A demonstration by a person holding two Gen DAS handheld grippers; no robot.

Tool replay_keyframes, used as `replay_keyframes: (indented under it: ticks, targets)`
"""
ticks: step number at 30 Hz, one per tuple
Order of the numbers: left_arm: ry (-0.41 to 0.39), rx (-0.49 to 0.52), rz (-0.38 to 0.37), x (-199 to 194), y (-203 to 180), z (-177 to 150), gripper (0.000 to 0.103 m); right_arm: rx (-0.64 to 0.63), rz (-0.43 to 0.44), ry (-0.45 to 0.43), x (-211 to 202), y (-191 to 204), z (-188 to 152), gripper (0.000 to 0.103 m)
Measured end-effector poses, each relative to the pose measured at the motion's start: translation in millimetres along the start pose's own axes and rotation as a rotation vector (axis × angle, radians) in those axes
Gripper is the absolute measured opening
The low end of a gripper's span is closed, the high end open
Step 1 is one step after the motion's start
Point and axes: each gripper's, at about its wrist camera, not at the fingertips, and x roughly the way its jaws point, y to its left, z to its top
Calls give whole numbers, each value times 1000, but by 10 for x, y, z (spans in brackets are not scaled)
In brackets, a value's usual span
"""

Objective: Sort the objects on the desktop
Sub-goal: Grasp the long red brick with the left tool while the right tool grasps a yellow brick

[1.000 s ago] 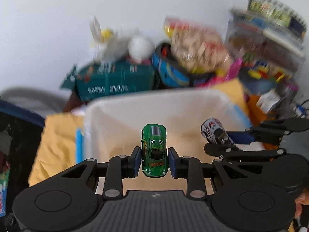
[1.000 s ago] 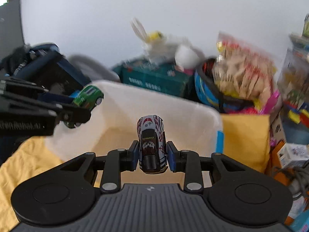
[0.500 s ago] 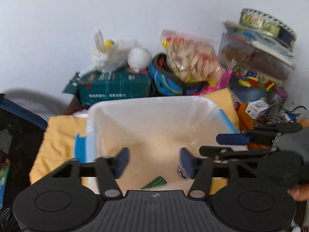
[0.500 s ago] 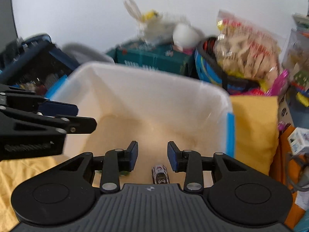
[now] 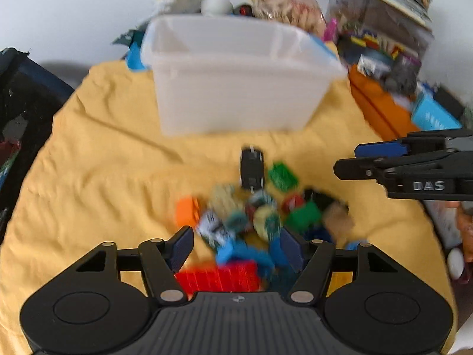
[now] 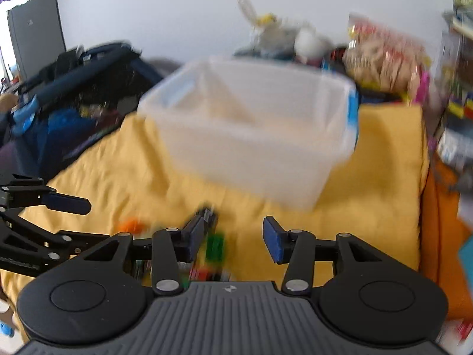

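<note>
A translucent plastic bin stands on the yellow cloth; its contents do not show from here. In front of it lies a blurred pile of toys: a black toy car, a green brick, an orange brick and a red studded plate. My left gripper hovers over the pile, jaws wide but closing, gripping nothing. My right gripper hangs to the right of the pile, jaws opening and empty, above the green brick and beside the black car.
Clutter lines the back wall: a snack bag, a white plush toy and stacked boxes. An orange box borders the cloth on the right. A dark blue bag sits to the left.
Both grippers let go of their toy cars over the bin, then drew back and down. They now hang open over the toy pile, with the bin farther off.
</note>
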Motion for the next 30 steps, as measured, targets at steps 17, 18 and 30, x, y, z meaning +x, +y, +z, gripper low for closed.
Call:
replay_keyframes:
  ticks: [17,18,30]
  targets:
    - [4,-87,6,-412,209,-920,35,-27,21,58,-145,235,-652,48]
    - [0,-93,26,-442,215,-945,35,-27,26,66,-143,237,-679,48]
    - [-21,-143,202,-495,273,-949,41,-106,48,86,-209,427,-863,49]
